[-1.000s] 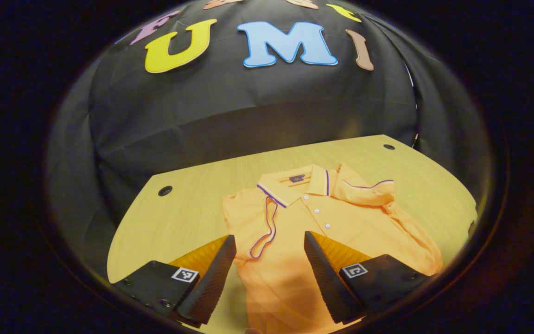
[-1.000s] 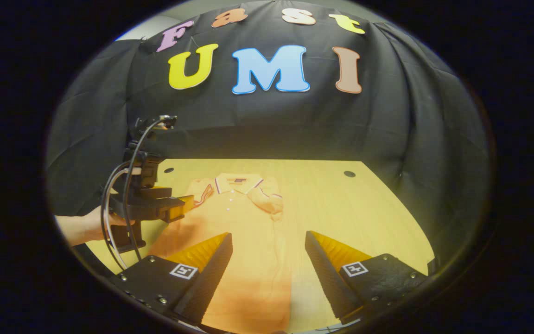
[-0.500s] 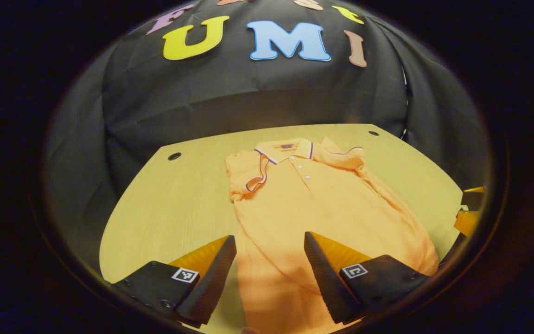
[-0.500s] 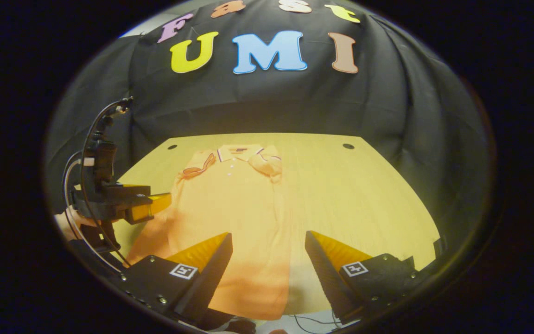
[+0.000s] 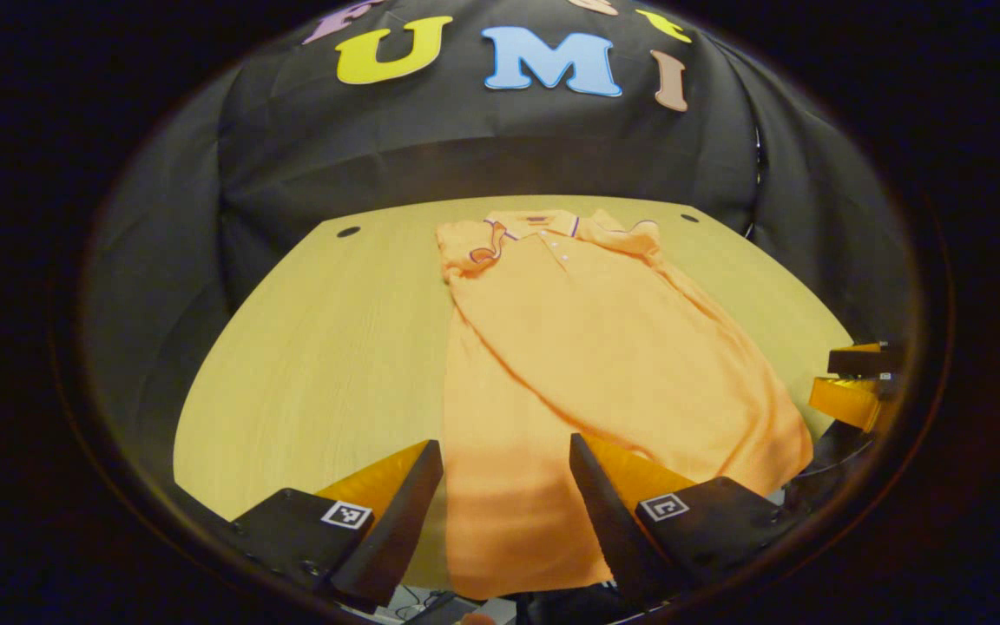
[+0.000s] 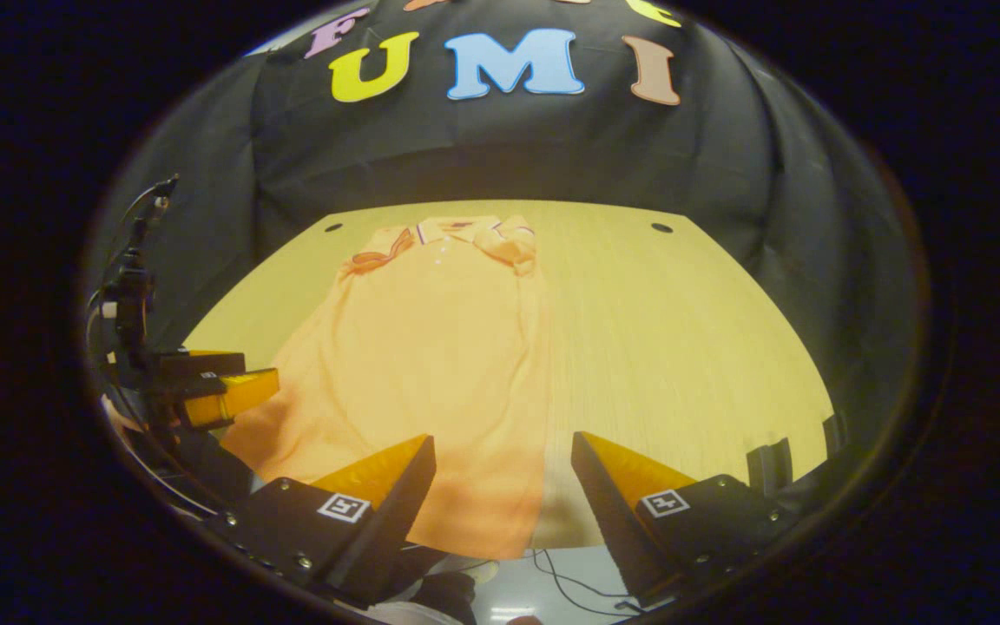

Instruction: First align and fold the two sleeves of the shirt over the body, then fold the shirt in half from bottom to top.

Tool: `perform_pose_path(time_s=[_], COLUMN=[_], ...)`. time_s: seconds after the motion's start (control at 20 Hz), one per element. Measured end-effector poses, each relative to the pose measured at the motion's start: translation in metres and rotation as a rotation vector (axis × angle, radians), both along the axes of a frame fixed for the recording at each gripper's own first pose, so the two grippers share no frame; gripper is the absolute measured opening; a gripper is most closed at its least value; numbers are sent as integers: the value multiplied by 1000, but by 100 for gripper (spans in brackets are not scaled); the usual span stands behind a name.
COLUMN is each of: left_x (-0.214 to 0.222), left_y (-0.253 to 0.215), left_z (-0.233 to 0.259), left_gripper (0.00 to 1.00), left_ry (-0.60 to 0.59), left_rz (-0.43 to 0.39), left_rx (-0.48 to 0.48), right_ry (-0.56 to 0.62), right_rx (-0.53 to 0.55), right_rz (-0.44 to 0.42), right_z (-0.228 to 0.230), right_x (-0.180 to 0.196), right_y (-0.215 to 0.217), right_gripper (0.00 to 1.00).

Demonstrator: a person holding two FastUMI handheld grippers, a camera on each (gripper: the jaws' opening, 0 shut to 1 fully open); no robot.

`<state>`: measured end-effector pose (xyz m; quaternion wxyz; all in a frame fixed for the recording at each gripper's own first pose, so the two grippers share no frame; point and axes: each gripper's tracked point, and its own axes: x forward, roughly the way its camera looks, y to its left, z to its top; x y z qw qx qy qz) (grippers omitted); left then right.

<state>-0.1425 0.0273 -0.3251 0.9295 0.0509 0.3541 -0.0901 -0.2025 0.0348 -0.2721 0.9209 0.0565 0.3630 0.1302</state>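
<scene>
Both grippers have pulled back toward the hem; left gripper [image 5: 506, 486] and right gripper [image 6: 503, 482] jaws released, empty. Shirt [image 5: 587, 347] flat on worktop [image 5: 326, 347], sleeves folded in. Bottom-to-top fold comes next.

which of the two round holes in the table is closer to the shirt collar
Judged in the left gripper view, the round hole beside the folded sleeve lies nearer the shirt collar; the other hole sits farther across bare table.

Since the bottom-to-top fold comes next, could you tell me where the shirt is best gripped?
Probably at the hem of the shirt, one corner per gripper, approached from the near table edge. Both sleeves already lie folded over the body, and the hem sits just ahead of the open left gripper and right gripper.
</scene>
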Motion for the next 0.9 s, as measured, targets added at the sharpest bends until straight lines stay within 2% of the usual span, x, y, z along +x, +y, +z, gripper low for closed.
perform_pose_path(time_s=[0.25, 0.4, 0.7, 0.75, 0.8, 0.9], left_x=[-43, -55, -63, -63, -62, -61], left_y=[15, 24, 22, 22, 19, 14], left_z=[-14, -21, -34, -33, -34, -34], left_gripper=[97, 96, 100, 93, 100, 95], left_ry=[54, 74, 77, 71, 66, 60], left_rz=[12, 41, 33, 25, 16, -7], left_rx=[-21, -30, -20, -10, -5, 1], right_ry=[111, 147, 162, 164, 156, 147], right_rx=[14, 0, -17, -25, -36, -64], right_rz=[17, 32, 31, 32, 32, 33], right_z=[-30, -43, -50, -51, -51, -53], right_x=[-22, -34, -41, -41, -41, -41], right_y=[9, 13, 14, 15, 15, 13], right_gripper=[98, 98, 97, 97, 98, 95])
